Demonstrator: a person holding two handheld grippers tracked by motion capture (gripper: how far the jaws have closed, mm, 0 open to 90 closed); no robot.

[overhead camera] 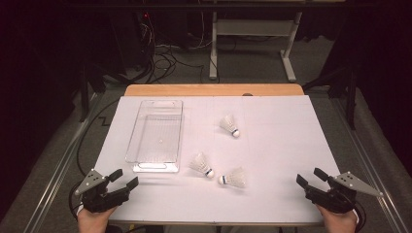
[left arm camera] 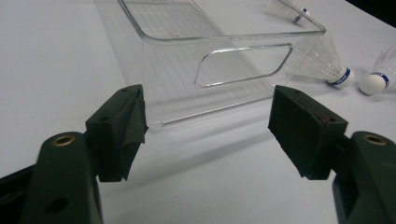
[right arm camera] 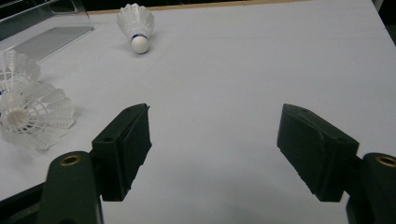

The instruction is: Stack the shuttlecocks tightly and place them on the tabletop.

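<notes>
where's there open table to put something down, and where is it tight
The right half of the white table is bare, from the far shuttlecock across to the right edge and down to the right gripper. The near strip between both grippers is free too. It is crowded at the clear bin and the two near shuttlecocks.

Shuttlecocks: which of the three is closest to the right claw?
The shuttlecock at the near centre of the table, cork pointing left. It lies closest to the person's edge and to the right claw; the other two lie farther away, toward the clear bin.
</notes>
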